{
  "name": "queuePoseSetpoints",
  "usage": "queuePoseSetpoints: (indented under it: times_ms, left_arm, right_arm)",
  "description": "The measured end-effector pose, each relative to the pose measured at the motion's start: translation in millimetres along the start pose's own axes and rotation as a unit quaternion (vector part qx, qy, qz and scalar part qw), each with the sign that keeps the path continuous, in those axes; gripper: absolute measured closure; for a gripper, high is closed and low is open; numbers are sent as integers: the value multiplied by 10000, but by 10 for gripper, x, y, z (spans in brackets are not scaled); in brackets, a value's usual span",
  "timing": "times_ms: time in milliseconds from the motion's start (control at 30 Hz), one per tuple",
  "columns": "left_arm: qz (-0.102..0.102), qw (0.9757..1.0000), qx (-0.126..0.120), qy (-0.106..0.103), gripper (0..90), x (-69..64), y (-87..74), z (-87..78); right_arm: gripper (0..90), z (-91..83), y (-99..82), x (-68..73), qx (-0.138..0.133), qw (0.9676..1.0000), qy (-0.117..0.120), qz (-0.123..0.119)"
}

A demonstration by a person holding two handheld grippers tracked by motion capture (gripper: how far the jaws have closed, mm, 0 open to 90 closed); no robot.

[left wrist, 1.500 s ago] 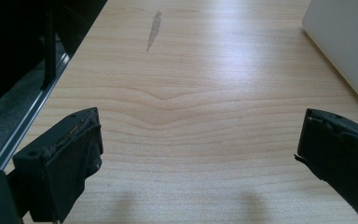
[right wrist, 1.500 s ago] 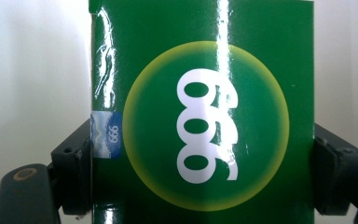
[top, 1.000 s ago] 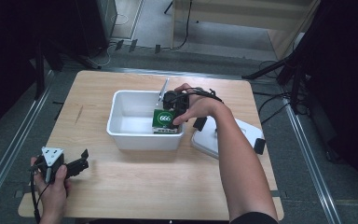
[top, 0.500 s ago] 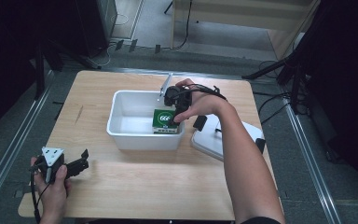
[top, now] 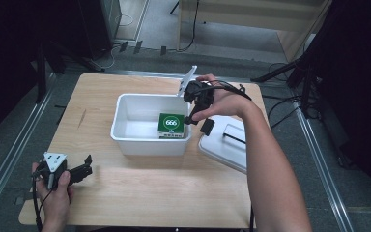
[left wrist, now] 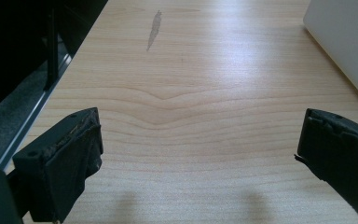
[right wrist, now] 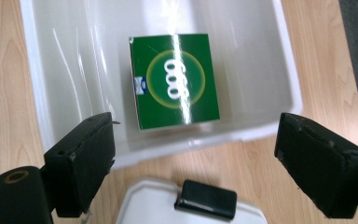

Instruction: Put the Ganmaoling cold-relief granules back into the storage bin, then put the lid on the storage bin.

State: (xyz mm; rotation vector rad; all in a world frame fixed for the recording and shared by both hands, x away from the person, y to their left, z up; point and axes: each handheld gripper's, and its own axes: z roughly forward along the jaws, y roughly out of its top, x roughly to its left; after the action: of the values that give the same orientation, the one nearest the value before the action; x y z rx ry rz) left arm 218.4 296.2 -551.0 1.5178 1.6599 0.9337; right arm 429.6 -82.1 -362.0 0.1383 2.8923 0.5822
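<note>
At the table's 7 o'clock corner, the left gripper point(top: 84, 166) rests low over the pale wooden tabletop point(top: 140, 193), held in the person's left hand point(top: 53, 191); jaws spread wide, nothing between them, bare wood grain ahead. Near table centre sits the white rectangular plastic bin point(top: 125, 123). Inside it, at the bin's 4 o'clock corner, lies the flat green cardboard box with white "666" print point(top: 170, 124), face up on the bin floor, close against the near wall. Above the bin's 3 o'clock rim hangs the right gripper point(top: 199, 124), pointing down; jaws wide apart, holding nothing, clear of the box. At 4 o'clock from the bin, just beside it, lies the white plastic lid with black handle point(top: 224, 145), flat on the table.
</note>
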Motion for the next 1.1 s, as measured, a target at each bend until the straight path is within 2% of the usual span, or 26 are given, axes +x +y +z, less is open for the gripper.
queuePoseSetpoints:
  times_ms: [433, 733, 1100]
  left_arm:
    - [7, 10000, 5, 19, 6, -8, 0, 0]
    - [7, 10000, 1, 10, 6, -8, -1, -1]
    - [5, 10000, 20, 8, 6, -7, 1, 2]
  right_arm:
    - [121, -326, -370, 19, -57, 9994, -282, 208]
    - [122, -411, -650, 25, -22, 9984, -380, 408]
    - [125, -416, -979, 76, 17, 9967, -432, 693]
